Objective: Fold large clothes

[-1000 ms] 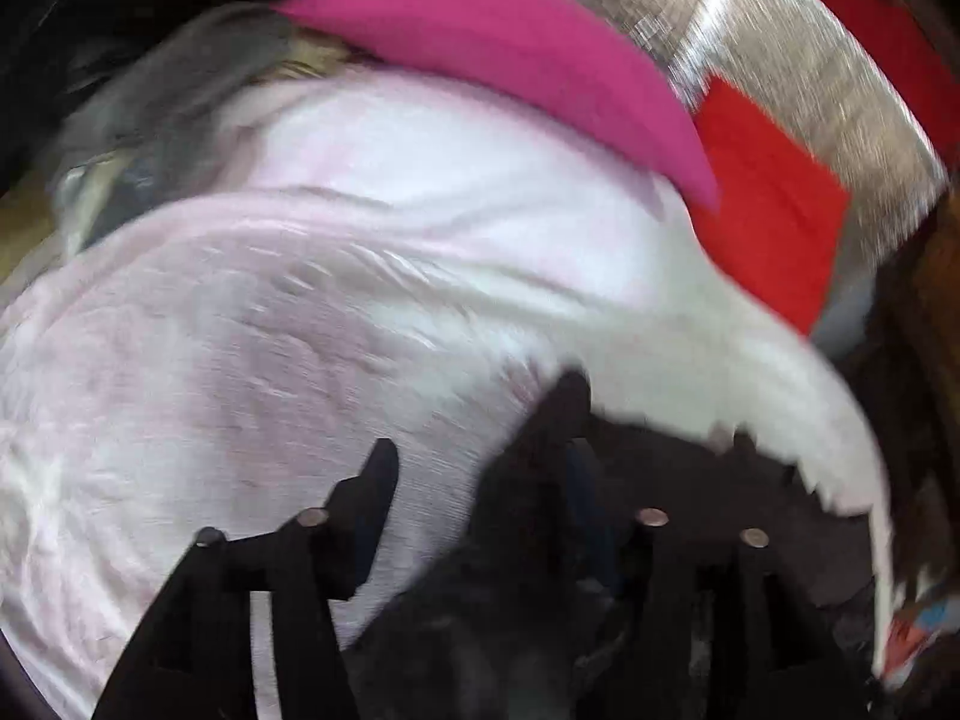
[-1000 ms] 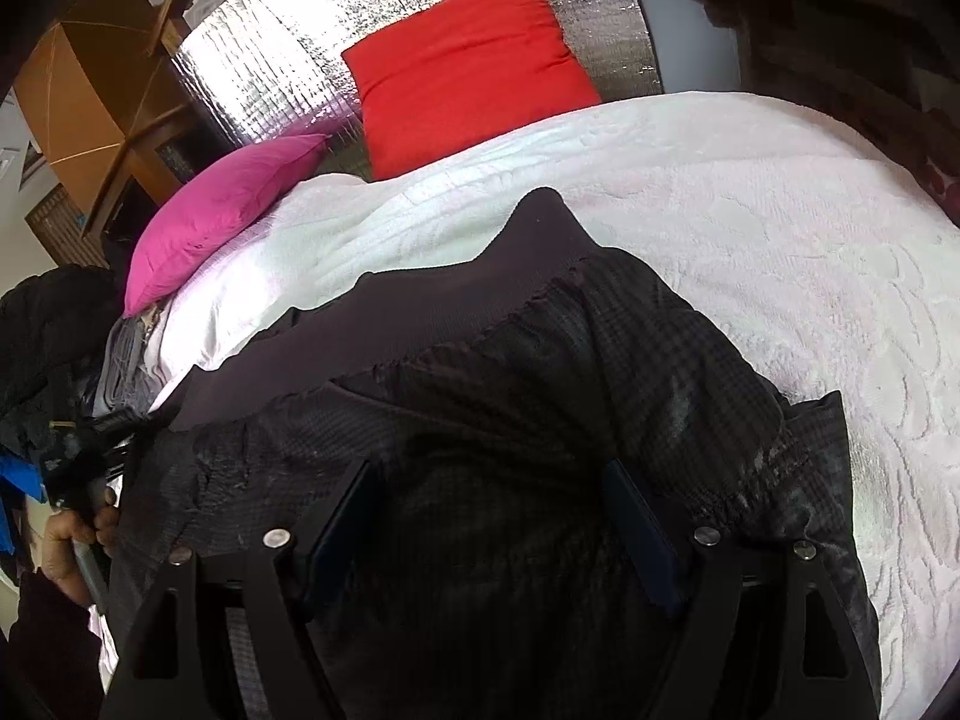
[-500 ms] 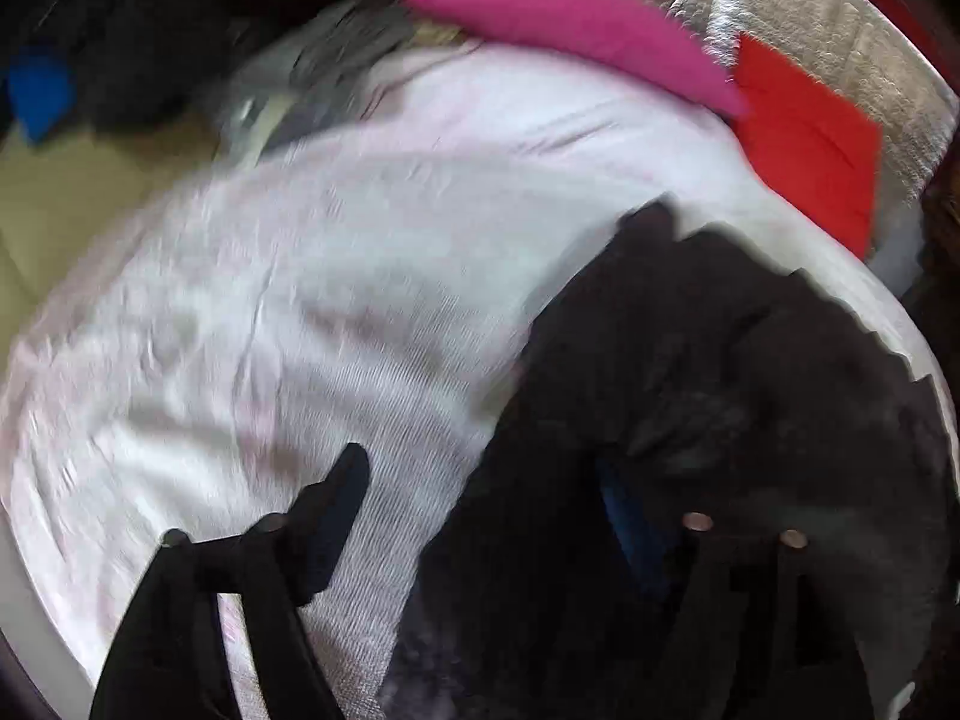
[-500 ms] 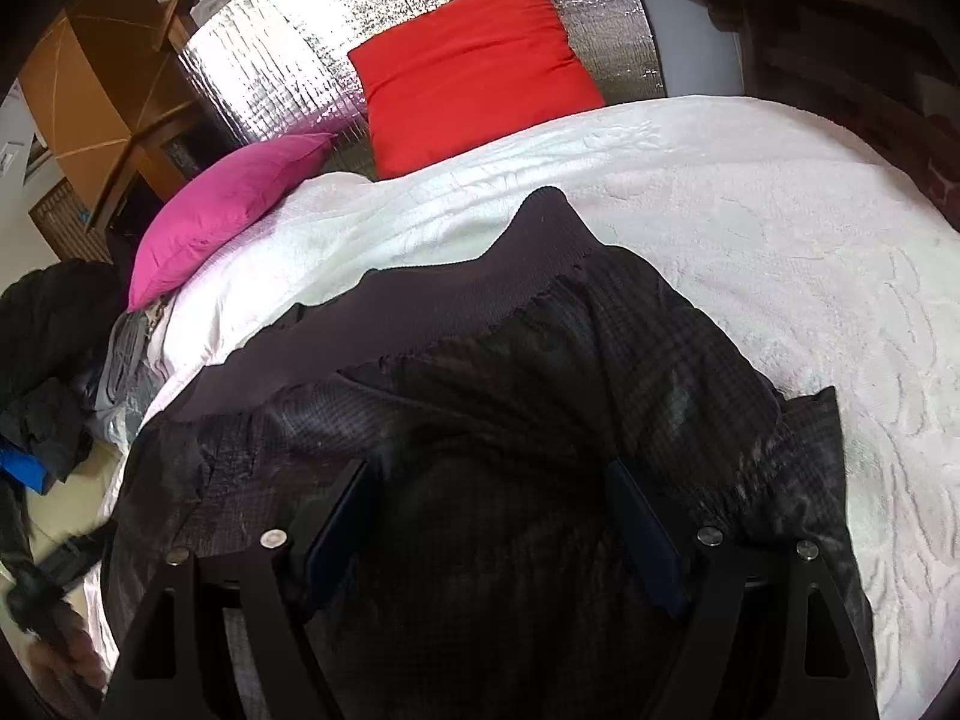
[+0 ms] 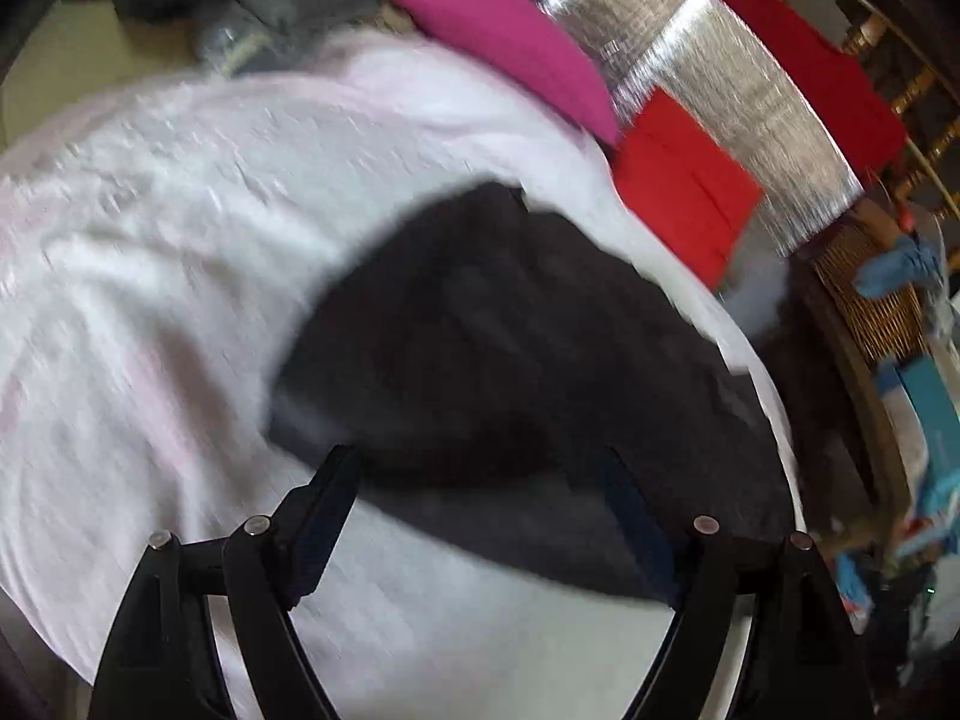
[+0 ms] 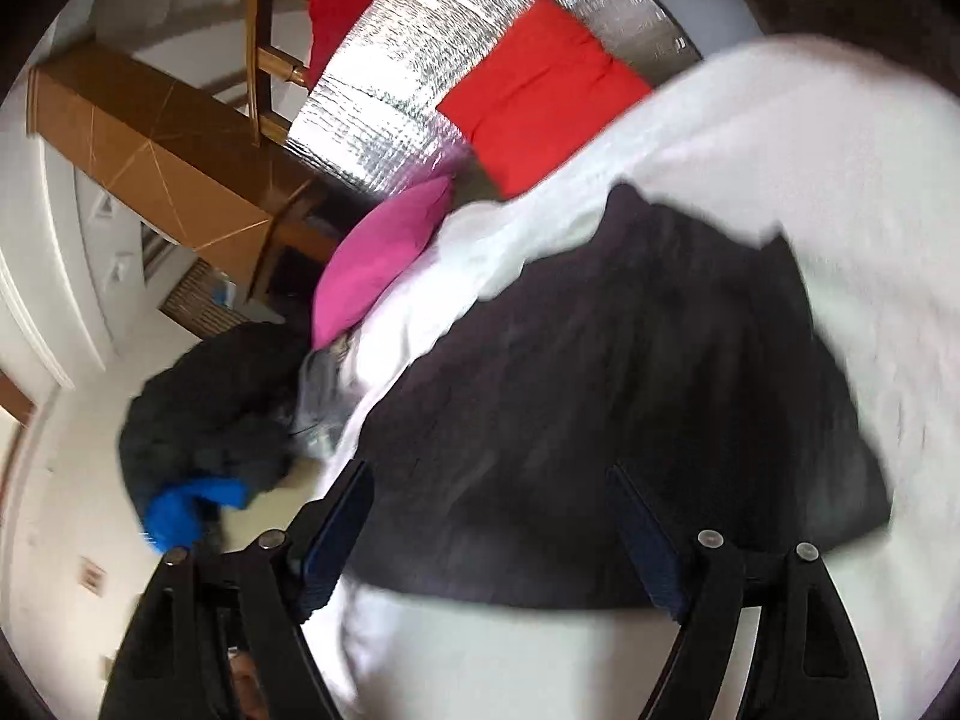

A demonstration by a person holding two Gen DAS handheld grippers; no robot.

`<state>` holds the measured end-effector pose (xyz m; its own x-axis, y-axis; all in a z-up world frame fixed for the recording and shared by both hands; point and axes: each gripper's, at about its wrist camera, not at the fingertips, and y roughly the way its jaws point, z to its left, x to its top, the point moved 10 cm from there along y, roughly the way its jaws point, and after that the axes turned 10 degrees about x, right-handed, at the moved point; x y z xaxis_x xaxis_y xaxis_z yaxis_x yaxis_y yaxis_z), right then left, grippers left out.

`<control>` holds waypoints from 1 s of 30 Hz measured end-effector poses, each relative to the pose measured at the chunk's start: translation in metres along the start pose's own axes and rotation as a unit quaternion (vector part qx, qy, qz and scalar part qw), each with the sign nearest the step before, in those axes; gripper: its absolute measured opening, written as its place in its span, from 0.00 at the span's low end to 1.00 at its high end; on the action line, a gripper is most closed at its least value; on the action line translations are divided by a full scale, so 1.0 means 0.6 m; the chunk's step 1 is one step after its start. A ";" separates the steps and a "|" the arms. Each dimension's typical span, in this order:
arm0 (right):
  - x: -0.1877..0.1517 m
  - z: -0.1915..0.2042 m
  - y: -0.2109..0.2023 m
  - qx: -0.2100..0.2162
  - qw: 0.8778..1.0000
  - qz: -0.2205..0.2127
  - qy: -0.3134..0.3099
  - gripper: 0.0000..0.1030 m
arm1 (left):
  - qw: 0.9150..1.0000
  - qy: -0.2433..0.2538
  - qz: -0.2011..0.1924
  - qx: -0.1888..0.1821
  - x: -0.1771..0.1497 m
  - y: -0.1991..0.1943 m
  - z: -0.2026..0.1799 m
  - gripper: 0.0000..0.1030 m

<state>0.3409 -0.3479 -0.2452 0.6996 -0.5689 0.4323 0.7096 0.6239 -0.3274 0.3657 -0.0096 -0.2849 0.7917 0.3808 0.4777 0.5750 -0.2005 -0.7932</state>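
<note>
The dark garment (image 5: 516, 360) is spread on the white bed cover (image 5: 150, 240), and it lies just ahead of both tongs, a little to the right of the left gripper (image 5: 486, 516) and straight in front of the right gripper (image 6: 492, 528). Its long side runs across both views, roughly from the near left to the far right. The left jaws have just been opening and are now spread wide, with nothing pinched between them; the right jaws are also spread and nothing is held. Which hand is nearer cannot be told surely. Behind the bed a pink pillow (image 5: 510, 36), a red pillow (image 6: 540, 90) and a silver sheet (image 6: 420, 60) are seen, and a dark pile of clothes (image 6: 210, 408) lies beside the bed.
</note>
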 end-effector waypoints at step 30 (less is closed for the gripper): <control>0.022 -0.158 0.019 -0.081 0.970 -0.163 0.159 0.44 | 0.986 -0.162 -0.027 -0.031 0.056 0.072 0.040 0.42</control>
<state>0.3659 -0.3993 -0.3229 0.4087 -0.8742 0.2623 0.8830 0.3060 -0.3559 0.4123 0.0165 -0.3121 0.6582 0.6584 0.3650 0.6336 -0.2226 -0.7410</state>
